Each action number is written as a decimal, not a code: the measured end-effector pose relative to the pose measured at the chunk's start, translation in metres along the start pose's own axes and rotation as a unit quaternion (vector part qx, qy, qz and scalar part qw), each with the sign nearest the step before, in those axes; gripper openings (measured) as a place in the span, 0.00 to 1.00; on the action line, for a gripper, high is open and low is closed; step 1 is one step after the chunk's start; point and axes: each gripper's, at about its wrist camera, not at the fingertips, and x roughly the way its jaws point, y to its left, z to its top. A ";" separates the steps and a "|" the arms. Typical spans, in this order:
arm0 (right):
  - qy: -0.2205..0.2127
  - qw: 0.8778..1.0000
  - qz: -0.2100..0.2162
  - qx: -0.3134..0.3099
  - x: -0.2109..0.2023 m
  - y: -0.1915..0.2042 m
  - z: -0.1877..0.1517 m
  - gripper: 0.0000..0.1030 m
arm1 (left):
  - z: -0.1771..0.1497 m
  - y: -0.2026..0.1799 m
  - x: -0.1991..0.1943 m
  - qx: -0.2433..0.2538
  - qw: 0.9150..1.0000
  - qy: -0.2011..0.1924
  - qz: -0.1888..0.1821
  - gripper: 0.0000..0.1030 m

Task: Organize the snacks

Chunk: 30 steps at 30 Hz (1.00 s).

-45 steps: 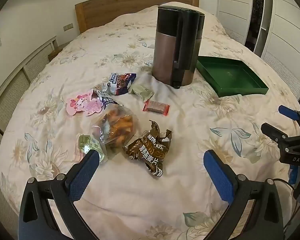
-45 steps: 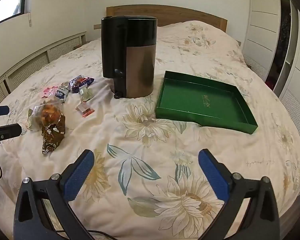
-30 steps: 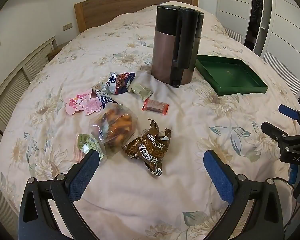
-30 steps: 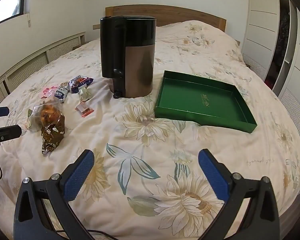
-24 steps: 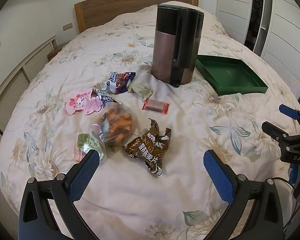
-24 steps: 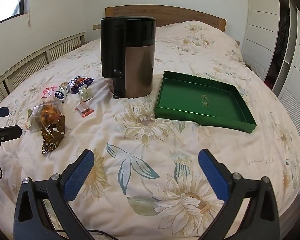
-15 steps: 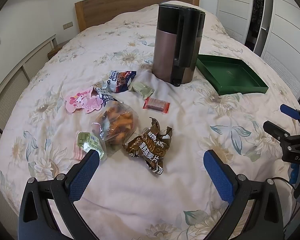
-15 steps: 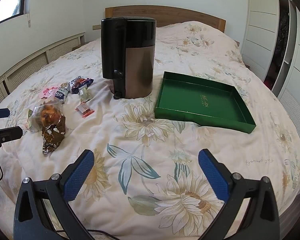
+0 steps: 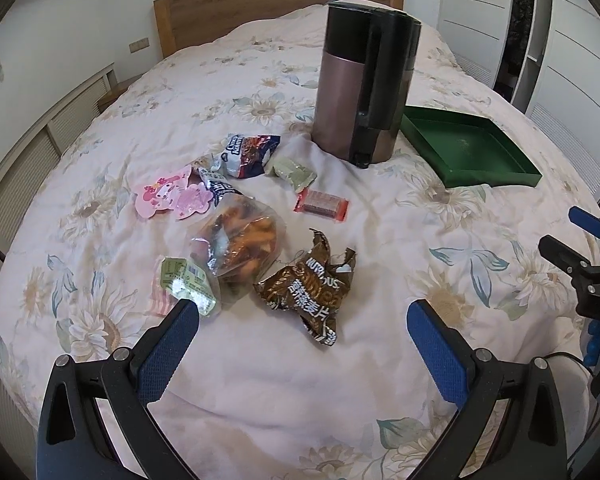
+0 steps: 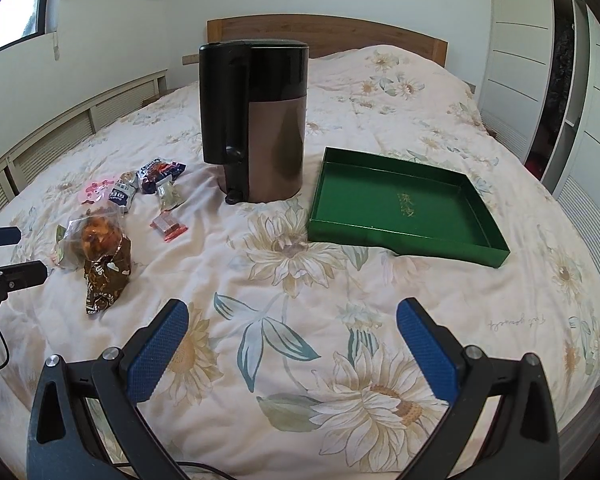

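Kettle [image 9: 365, 84] on floral bedspread [image 9: 452, 216]

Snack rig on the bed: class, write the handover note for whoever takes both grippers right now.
Left gripper: open, empty, above the brown packet.
Right gripper: open, empty, over bare quilt.
Snacks: all loose on the bed, left of the kettle: brown packet, clear bag, red bar, pink packet, others.
Tray: right of the kettle, empty.
Done: nothing.
Left: likely move every snack into the tray.
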 end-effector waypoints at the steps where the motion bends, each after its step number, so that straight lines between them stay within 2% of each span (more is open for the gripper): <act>1: 0.000 1.000 0.000 0.001 0.000 0.002 -0.001 1.00 | 0.000 0.002 0.000 -0.003 1.000 0.000 0.000 0.99; 15: -0.004 1.000 0.001 0.003 -0.005 0.002 -0.002 1.00 | -0.002 0.021 -0.001 -0.018 1.000 0.000 0.008 0.99; 30: 0.001 1.000 0.015 -0.005 0.000 0.017 -0.002 1.00 | -0.016 0.068 0.016 -0.059 0.998 0.027 0.027 0.99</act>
